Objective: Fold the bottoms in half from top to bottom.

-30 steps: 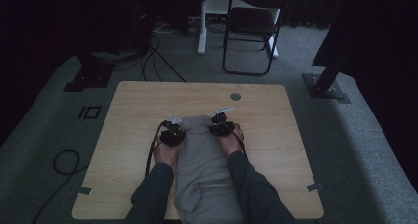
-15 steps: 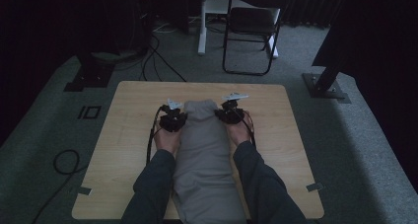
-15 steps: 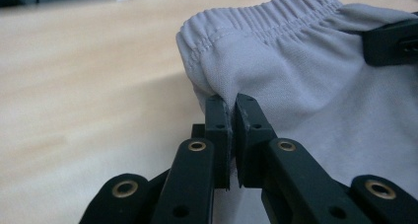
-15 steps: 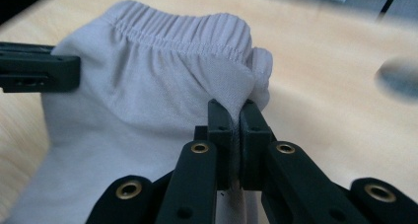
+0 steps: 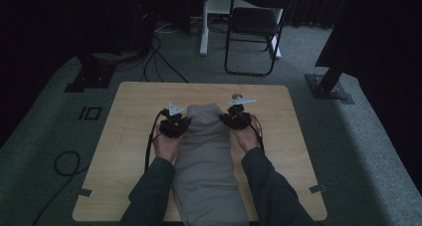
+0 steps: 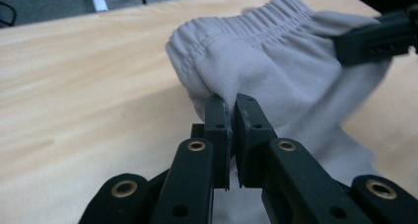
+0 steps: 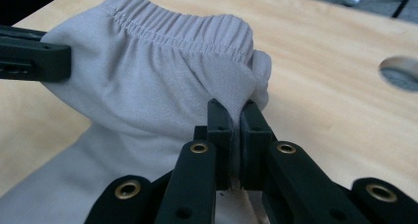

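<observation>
Fingers [image 6: 217, 130] of the left gripper [image 6: 228, 101] are pinched tight on a fold of grey fabric just below the waistband, at the left edge of the grey trousers [image 5: 206, 156]. Across to the right, the same is seen w/ the right gripper [image 7: 235, 108]: its fingers [image 7: 254, 135] are pressed together on cloth at the waistband's right corner. In the high view the left gripper [image 5: 174, 124] and right gripper [image 5: 236, 117] are placed either side of the garment's far end, roughly mid-table; the rest of the trousers is laid toward the near edge of the wooden table [image 5: 129, 101], between the forearms.

The step in hand is judged to be a lift or pull of the waistband end w/ both corners held. To be done well: both pinches should be kept firm, since only a thin fold is caught in each. The two hands should be moved level and at equal pace, so the elastic waistband [image 6: 256, 24] is kept taut, not sagging. Pull approx. straight, no twist. The round hole [image 7: 400, 72] at the table's far right should be avoided, so cloth isn't snagged there.
</observation>
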Motion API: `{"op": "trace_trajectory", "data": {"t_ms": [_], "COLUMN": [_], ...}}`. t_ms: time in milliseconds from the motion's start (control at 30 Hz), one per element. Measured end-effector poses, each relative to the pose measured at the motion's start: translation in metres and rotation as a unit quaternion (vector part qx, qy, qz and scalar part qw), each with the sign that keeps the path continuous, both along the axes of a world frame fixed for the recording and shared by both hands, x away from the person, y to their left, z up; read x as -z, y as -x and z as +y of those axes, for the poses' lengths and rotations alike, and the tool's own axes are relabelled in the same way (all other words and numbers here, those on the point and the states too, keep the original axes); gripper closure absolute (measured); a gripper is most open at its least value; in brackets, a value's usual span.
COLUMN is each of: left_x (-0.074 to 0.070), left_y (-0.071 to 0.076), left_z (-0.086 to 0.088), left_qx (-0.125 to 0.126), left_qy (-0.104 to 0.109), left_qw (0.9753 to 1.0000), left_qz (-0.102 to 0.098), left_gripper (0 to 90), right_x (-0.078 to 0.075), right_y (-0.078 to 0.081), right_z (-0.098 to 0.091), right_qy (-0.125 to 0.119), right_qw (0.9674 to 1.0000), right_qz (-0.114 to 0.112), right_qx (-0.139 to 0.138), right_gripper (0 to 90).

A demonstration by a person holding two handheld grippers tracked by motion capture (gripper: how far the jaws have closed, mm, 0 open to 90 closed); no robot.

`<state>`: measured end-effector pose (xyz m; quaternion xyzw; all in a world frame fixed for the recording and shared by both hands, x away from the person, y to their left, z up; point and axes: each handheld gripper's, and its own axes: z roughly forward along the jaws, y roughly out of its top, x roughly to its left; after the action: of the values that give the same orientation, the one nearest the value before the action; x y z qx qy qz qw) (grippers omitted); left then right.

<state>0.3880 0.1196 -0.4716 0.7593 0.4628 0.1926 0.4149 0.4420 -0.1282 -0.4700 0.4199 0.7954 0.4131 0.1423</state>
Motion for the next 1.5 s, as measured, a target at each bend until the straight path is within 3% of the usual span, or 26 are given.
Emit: {"op": "trace_trajectory", "data": {"t_ms": [167, 300, 400, 500, 567, 633, 700, 900, 1000, 1333, 1500], "left_x": [0.013, 0.031, 0.04, 0.058, 0.068, 0.073, 0.073, 0.074, 0.074, 0.075, 0.076], "left_y": [0.044, 0.067, 0.077, 0.087, 0.088, 0.087, 0.082, 0.06, 0.045, 0.001, -0.022], "left_z": [0.0, 0.001, 0.001, -0.001, -0.003, -0.006, -0.008, -0.009, -0.012, -0.017, -0.017], "left_qx": [0.025, 0.031, 0.026, 0.026, 0.023, 0.019, 0.018, 0.017, 0.018, 0.009, -0.004], "left_qy": [-0.021, -0.023, -0.02, -0.037, -0.045, -0.046, -0.055, -0.053, -0.058, -0.065, -0.055], "left_qw": [0.9995, 0.9989, 0.9986, 0.9973, 0.996, 0.996, 0.9957, 0.9962, 0.9963, 0.9966, 0.9972], "left_qz": [0.003, 0.028, 0.041, 0.058, 0.073, 0.074, 0.072, 0.066, 0.061, 0.049, 0.051], "left_gripper": [85.6, 85.5, 85.3, 85.2, 85.2, 85.2, 85.2, 85.3, 85.3, 85.3, 85.3], "right_x": [0.01, 0.027, 0.036, 0.051, 0.06, 0.069, 0.071, 0.072, 0.073, 0.072, 0.071], "right_y": [0.035, 0.062, 0.072, 0.087, 0.092, 0.092, 0.091, 0.077, 0.066, 0.024, 0.001], "right_z": [-0.005, -0.005, -0.006, -0.005, -0.003, -0.001, -0.001, -0.001, -0.002, 0.002, 0.007], "right_qy": [0.003, 0.028, 0.032, 0.04, 0.061, 0.076, 0.073, 0.077, 0.072, 0.091, 0.103], "right_qw": [0.9995, 0.998, 0.9971, 0.9958, 0.9942, 0.9924, 0.9932, 0.9944, 0.9954, 0.9953, 0.9944], "right_qz": [0.003, 0.014, 0.021, 0.035, 0.044, 0.059, 0.053, 0.044, 0.042, 0.03, 0.024], "right_qx": [-0.031, -0.055, -0.065, -0.074, -0.077, -0.077, -0.074, -0.058, -0.048, -0.016, -0.002], "right_gripper": [86.4, 86.4, 86.3, 86.1, 85.9, 85.8, 85.6, 85.4, 85.4, 85.2, 85.1]}}
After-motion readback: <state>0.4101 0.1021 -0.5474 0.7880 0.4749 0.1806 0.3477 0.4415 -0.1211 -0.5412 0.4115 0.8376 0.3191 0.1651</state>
